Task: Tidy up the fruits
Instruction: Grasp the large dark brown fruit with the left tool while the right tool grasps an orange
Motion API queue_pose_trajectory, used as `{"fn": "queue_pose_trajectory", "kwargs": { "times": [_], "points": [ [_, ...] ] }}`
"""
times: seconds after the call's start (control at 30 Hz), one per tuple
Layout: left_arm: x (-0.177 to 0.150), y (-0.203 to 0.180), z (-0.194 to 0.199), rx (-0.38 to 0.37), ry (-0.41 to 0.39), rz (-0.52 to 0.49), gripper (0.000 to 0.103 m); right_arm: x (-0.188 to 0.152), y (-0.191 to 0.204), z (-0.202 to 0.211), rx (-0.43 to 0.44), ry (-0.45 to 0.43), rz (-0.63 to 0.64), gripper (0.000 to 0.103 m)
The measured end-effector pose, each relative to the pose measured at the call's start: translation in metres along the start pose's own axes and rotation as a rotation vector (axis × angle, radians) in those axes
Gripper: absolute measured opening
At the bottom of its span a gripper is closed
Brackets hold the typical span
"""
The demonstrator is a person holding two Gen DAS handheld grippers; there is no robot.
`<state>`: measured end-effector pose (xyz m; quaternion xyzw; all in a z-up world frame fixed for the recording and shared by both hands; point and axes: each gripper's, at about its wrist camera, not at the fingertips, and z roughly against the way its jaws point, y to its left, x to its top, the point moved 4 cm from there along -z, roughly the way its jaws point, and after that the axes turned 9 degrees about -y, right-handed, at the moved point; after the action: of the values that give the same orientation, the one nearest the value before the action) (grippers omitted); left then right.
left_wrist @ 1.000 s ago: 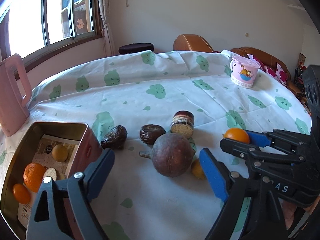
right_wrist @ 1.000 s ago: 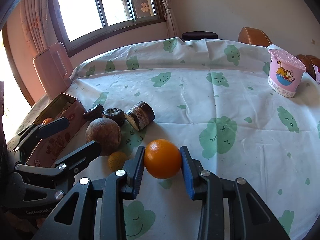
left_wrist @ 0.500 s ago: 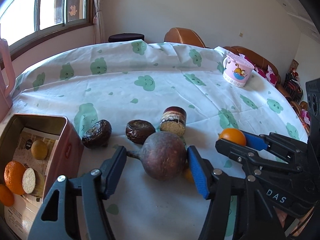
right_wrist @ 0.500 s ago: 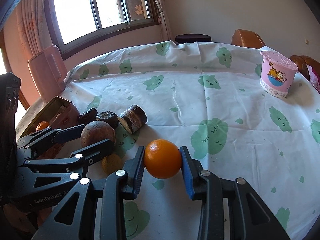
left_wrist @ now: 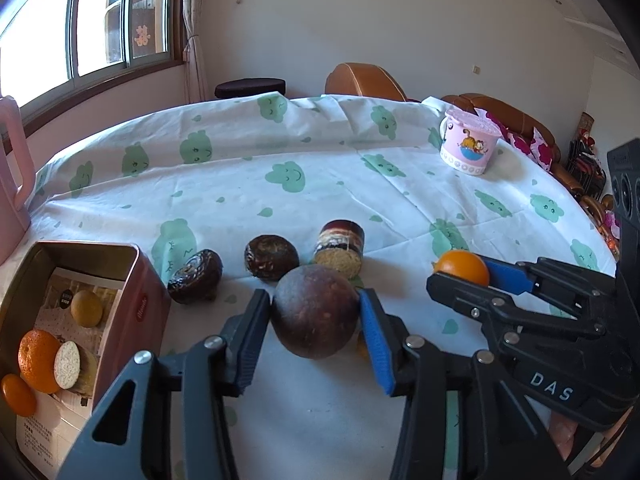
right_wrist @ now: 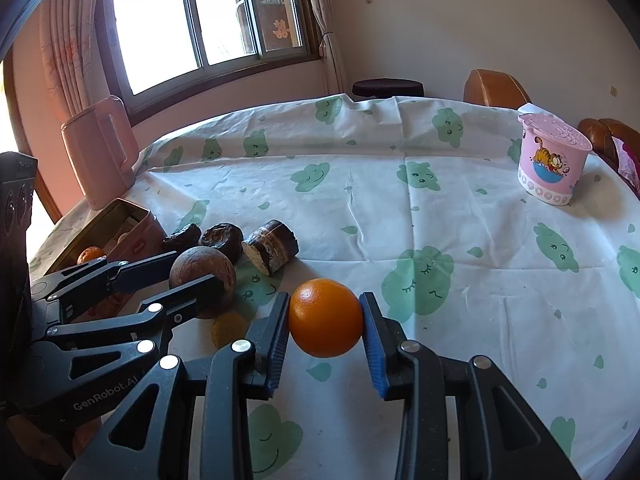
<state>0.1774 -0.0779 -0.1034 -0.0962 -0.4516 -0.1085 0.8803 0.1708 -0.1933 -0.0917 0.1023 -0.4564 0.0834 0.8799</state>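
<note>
My left gripper (left_wrist: 316, 320) is shut on a big round brown fruit (left_wrist: 315, 312), which also shows in the right wrist view (right_wrist: 200, 268). My right gripper (right_wrist: 325, 320) is shut on an orange (right_wrist: 325, 317), seen in the left wrist view (left_wrist: 462, 267) to the right. A pink tin box (left_wrist: 136, 304) at the left holds an orange (left_wrist: 36, 354), a yellow fruit (left_wrist: 86, 308) and other pieces. A small yellow fruit (right_wrist: 228, 328) lies on the cloth between the grippers.
Two dark pastries (left_wrist: 195, 276) (left_wrist: 271, 257) and a cake roll slice (left_wrist: 340, 247) lie behind the brown fruit. A pink cartoon cup (left_wrist: 468, 144) stands far right. A pink jug (right_wrist: 100, 152) stands behind the tin. The table has a cloud-print cloth (right_wrist: 400, 200).
My left gripper moved forward around the brown fruit and closed on it. My right gripper still holds the orange in about the same place.
</note>
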Motion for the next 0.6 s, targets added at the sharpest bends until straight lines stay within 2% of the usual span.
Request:
{"fn": "queue_pose_trajectory", "kwargs": {
  "times": [0.03, 0.1, 0.2, 0.23, 0.3, 0.6],
  "points": [
    [-0.001, 0.000, -0.003, 0.006, 0.017, 0.001, 0.056, 0.000, 0.000, 0.000, 0.000, 0.000, 0.000, 0.037],
    [-0.004, 0.004, -0.010, 0.005, 0.055, 0.025, 0.060, 0.000, 0.000, 0.001, 0.000, -0.001, 0.001, 0.037],
    [-0.007, 0.014, -0.016, -0.037, 0.087, 0.091, 0.059, 0.000, 0.001, 0.001, 0.000, -0.003, 0.001, 0.037],
    [-0.008, 0.016, -0.018, -0.045, 0.098, 0.108, 0.054, 0.000, 0.001, 0.001, 0.001, -0.003, 0.001, 0.037],
    [-0.008, 0.017, -0.016, -0.060, 0.092, 0.120, 0.047, 0.000, 0.001, 0.001, 0.002, -0.004, 0.001, 0.037],
    [-0.002, 0.017, -0.003, -0.039, 0.015, 0.114, 0.047, 0.001, 0.002, 0.005, 0.006, -0.022, 0.003, 0.037]
  ]
}}
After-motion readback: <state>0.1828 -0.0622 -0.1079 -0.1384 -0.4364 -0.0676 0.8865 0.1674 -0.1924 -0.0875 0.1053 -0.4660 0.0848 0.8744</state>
